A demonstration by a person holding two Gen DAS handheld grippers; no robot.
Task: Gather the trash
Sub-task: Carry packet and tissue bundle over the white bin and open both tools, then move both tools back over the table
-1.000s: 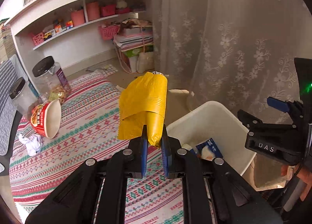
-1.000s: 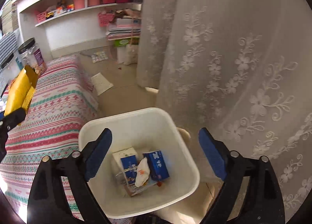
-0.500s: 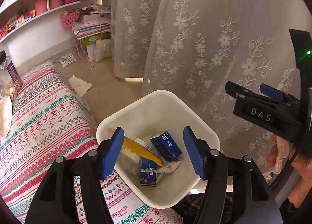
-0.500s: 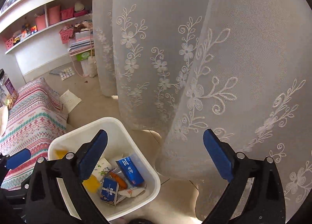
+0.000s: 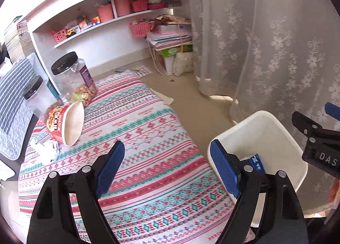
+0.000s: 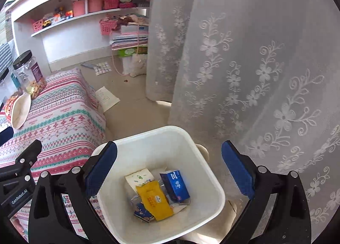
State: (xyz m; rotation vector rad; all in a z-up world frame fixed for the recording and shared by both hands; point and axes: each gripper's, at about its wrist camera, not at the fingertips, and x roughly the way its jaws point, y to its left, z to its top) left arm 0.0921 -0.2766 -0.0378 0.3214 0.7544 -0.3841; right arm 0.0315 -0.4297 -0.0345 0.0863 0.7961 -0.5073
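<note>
A white lace curtain (image 6: 255, 63) fills the right and far side of both views. Left of it a worktop under a striped patterned cloth (image 5: 148, 159) runs from near to far. Just right of the worktop's near end stands a white bin (image 6: 212, 182), open at the top, close to the curtain's foot.

The right gripper (image 6: 169, 167) hangs over the bin, its blue fingers (image 6: 101, 167) wide apart with nothing between them; the bin's opening shows in the gap. In the bin lies the trash: a flat yellow packet (image 6: 154, 200) on top near the middle, a blue box (image 6: 177, 183) just right of it, a white printed wrapper (image 6: 139, 178) on the far left side, and small scraps underneath.

The left gripper (image 5: 167, 169) is over the near part of the cloth, its jaws opening, with nothing between them; the bin sits just beyond its right finger.

On the far left of the cloth a red noodle cup (image 5: 63, 124) lies on its side, mouth turned right. A crumpled white tissue (image 5: 47, 150) lies just near of it. Behind the cup stands a clear jar (image 5: 73, 80) with a black lid, holding snacks
</note>
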